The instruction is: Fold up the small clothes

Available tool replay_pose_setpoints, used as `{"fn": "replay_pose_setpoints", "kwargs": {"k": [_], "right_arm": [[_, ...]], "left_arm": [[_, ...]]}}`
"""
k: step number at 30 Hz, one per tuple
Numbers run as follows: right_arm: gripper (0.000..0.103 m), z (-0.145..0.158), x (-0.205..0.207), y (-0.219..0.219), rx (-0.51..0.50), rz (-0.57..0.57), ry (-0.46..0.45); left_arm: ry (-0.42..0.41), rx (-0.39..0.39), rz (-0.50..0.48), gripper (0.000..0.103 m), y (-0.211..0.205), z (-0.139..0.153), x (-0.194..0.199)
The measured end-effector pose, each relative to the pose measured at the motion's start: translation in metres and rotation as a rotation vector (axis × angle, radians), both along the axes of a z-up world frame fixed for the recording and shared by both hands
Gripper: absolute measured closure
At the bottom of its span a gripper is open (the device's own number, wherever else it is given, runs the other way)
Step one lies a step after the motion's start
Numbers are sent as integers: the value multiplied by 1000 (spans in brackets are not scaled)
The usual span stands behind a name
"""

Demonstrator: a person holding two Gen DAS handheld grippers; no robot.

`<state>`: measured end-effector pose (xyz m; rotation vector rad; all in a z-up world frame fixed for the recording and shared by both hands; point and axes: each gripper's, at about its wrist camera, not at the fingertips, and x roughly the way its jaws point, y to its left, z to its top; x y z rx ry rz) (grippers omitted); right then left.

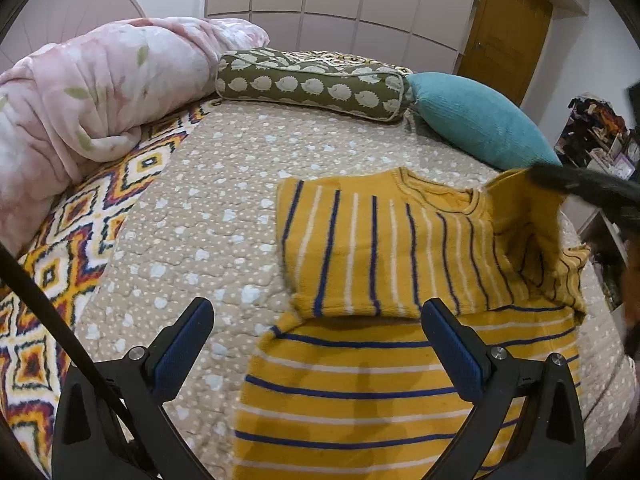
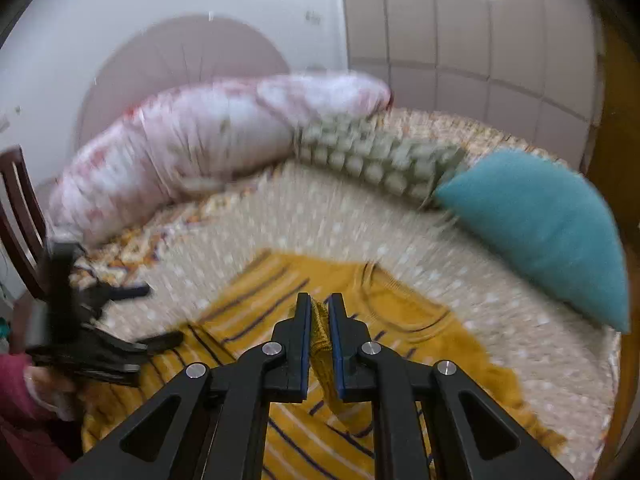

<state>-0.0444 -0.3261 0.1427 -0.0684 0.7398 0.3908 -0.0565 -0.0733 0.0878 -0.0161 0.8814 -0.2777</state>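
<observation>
**A:** Sweater check: the mustard-yellow knit sweater with blue and white stripes (image 1: 360, 384) is lying on the bed's beige quilted cover with white dots (image 1: 192, 216). One sleeve is already folded across the chest, so its stripes run the other way to the body stripes. Where are the claws?

**B:** The left claw (image 1: 318, 334) is spread wide, with nothing between its blue pads. It hovers over the sweater's lower part near the folded sleeve's edge; can't tell if it touches the fabric. The right claw (image 2: 320, 320) is pressed nearly together, pinching a bit of the yellow knit between its pads, with cloth hanging down from the pinch. From the left wrist view that side of the sweater is lifted up off the bed, next to a dark blurry shape at the right edge.

**A:** Right view looks smeared.

**B:** Yeah, heavy blur there. You can still make out the round neckline beyond the fingers.

**A:** What else is on the bed?

**B:** A rolled pink fleece blanket with pale flowers (image 1: 88, 92) on the far left, an olive bolster pillow printed with white hedgehogs (image 1: 312, 84) along the back, and a teal knitted cushion (image 1: 476, 120) beside it. Under the quilt there's a zigzag-patterned orange, white and dark blanket (image 1: 60, 248). All sit well apart from the sweater, the cushion nearest.
</observation>
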Motion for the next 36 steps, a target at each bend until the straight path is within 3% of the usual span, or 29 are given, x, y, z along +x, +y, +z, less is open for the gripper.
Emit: {"fn": "replay_pose_setpoints", "kwargs": {"k": [4, 6, 7, 8, 10, 12, 14, 17, 19, 24, 29, 36], "right_arm": [[91, -45, 43, 2, -63, -98, 37], [76, -54, 55, -5, -108, -182, 28], [55, -58, 59, -13, -140, -246, 18], [48, -55, 55, -21, -160, -285, -2], [45, -47, 45, -37, -183, -378, -55], [45, -38, 27, -52, -139, -394, -62], [33, -28, -1, -65, -84, -372, -75], [21, -24, -58, -84, -100, -420, -128], [21, -29, -96, -106, -79, -484, -132], [21, -55, -157, -158, -22, -627, -27], [21, -72, -175, -175, 13, -660, 25], [21, -79, -184, -162, -19, -639, 5]], "left_arm": [[19, 12, -2, 0, -1, -10, 6], [29, 12, -8, 0, -3, -13, 9], [32, 11, -15, 0, -6, -14, 10], [32, 11, -18, 0, -8, -15, 11], [30, 5, -28, 0, -15, -17, 14], [41, -2, -36, 0, -23, -19, 19], [49, -10, -52, 0, -32, -21, 22], [50, -6, -71, 0, -47, -26, 23], [74, -14, -84, 0, -56, -32, 23], [82, 1, -109, 0, -74, -37, 16], [79, 41, -144, 0, -92, -35, 9], [60, 32, -153, 0, -102, -26, 5]]}}
